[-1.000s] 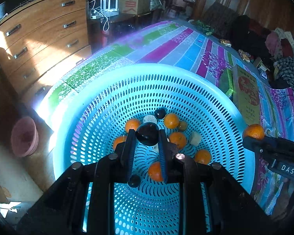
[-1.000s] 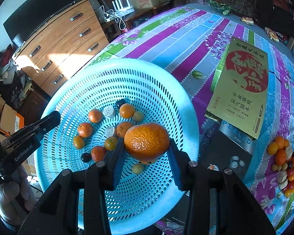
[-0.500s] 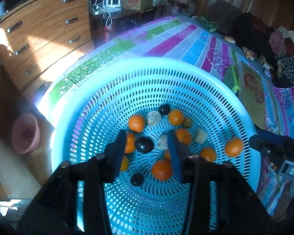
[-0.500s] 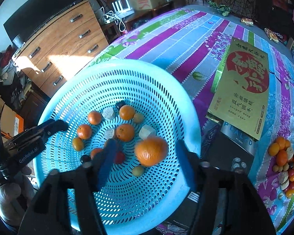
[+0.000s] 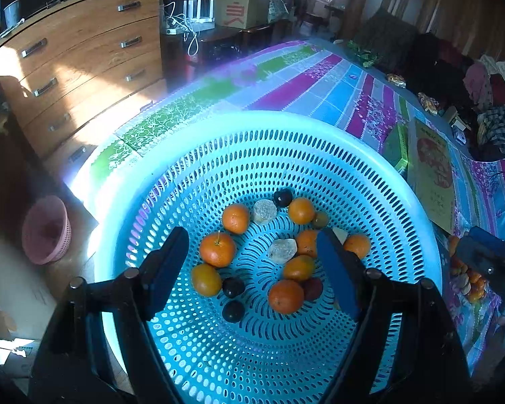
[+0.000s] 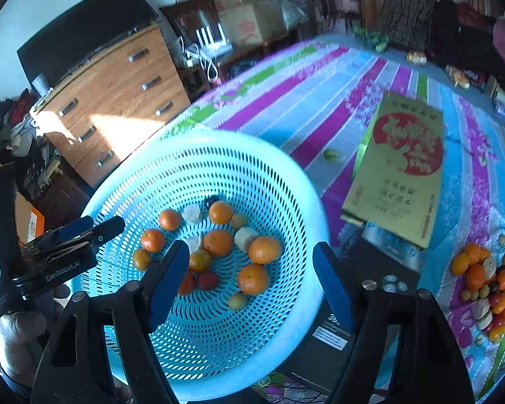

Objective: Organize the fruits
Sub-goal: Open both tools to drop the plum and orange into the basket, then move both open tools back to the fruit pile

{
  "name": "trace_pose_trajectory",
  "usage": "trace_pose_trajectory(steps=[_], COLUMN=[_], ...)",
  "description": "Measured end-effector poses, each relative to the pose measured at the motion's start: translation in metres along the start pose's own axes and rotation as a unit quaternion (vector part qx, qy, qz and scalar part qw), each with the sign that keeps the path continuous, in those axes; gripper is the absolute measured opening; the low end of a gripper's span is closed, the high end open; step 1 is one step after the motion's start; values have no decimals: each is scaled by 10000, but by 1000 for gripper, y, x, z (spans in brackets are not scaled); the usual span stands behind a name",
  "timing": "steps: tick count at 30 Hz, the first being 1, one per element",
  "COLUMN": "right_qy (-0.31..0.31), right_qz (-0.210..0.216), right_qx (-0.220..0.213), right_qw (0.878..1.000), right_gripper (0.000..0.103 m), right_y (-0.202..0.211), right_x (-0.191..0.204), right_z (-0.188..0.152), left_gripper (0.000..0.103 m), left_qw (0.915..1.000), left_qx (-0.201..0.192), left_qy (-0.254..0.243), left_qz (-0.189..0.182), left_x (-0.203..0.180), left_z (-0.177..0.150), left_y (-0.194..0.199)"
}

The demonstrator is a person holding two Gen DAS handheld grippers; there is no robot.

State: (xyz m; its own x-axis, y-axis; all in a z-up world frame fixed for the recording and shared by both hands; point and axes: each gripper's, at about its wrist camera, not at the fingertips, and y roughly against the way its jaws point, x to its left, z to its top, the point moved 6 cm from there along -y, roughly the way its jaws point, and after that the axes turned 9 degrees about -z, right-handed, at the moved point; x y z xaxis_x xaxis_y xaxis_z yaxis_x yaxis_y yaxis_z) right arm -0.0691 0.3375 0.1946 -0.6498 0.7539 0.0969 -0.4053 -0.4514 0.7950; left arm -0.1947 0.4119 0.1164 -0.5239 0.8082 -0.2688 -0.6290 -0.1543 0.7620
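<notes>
Progress, judged from present layout: partly done; a good number of fruits already lie in the blue basket (image 6: 286, 181), while a heap of unsorted fruit (image 6: 488, 286) remains on the striped cloth (image 6: 320, 107) to the right, well apart from the basket; a single small green fruit (image 6: 331, 154) lies alone on the cloth beyond the basket rim, near the yellow box (image 6: 404, 168).

Left gripper (image 5: 252, 269): jaws spread wide, nothing between them; hovers over the basket interior. Right gripper (image 6: 250, 279): jaws likewise spread, empty; poised above the basket's near side. Both therefore free for another fetch; next step probably a reach toward the heap on the right.

Basket contents: several oranges of differing size, e.g. largest orange (image 6: 265, 249) right of centre; dark plums (image 5: 233, 287) low in the bowl; pale rough-skinned lumps (image 5: 282, 250), kind not identifiable; a red fruit (image 6: 207, 280) beside the oranges; small yellow-green fruit (image 6: 238, 301) nearest the camera. All rest loosely at the bowl's bottom, many touching neighbours, none stacked.

Heap composition: oranges, small red and yellow fruits, pale pieces; count not determinable, partly blurred at the frame edge. Basket itself perforated, round, tilted-looking under fisheye; true tilt cannot be told.
</notes>
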Motion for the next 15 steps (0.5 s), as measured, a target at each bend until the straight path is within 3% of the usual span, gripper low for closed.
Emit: trace_pose_trajectory(steps=[5, 7, 12, 15], right_qy=[321, 368, -12, -395], right_qz=[-685, -934, -1358, -1594], right_qx=[-1223, -1465, -1236, -940], right_qw=[9896, 9841, 9830, 9819], right_gripper=[79, 79, 78, 70], right_y=[66, 84, 94, 96], right_x=[-16, -34, -105, -154], right_z=[-12, -28, -92, -135], left_gripper=[79, 79, 83, 85], left_qw=[9982, 9960, 9856, 9764], left_qx=[-569, -810, -1123, -1080], left_qy=[-77, -202, -783, -1265], left_qz=[-148, -327, -990, -1376], left_x=[-21, -43, -121, -175], left_z=[9, 14, 16, 5], left_y=[24, 36, 55, 57])
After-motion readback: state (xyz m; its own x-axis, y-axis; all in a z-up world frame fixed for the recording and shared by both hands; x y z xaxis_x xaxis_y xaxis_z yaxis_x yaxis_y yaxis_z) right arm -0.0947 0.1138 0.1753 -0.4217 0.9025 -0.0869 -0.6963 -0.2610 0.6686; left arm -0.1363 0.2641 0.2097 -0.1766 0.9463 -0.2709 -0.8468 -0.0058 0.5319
